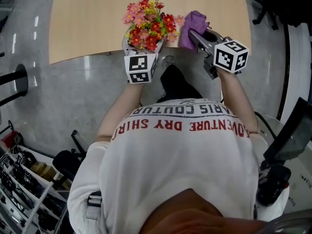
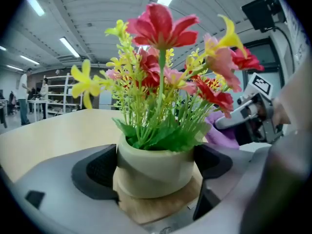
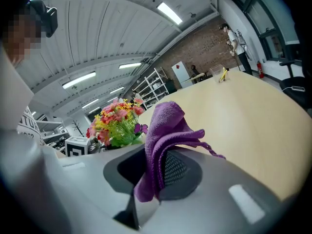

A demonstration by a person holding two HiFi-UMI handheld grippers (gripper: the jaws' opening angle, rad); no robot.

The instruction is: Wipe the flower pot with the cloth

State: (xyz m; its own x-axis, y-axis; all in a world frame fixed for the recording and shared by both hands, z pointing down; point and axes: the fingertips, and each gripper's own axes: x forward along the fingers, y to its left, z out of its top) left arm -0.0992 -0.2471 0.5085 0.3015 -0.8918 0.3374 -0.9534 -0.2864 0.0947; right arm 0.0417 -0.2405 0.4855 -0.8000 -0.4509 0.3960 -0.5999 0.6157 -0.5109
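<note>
- Purple knitted cloth (image 3: 163, 130) hung bunched between the closed jaws of the right tool (image 3: 157, 172), just right of the red and yellow flowers (image 1: 148, 21).
- The left tool (image 2: 156, 165) clamped the pale round flower pot (image 2: 155, 175) at the wooden worktop's (image 1: 92, 23) near edge.
- Both things were in hand; cloth-to-pot contact was not shown, so the wiping itself seemingly was left to do.
</note>
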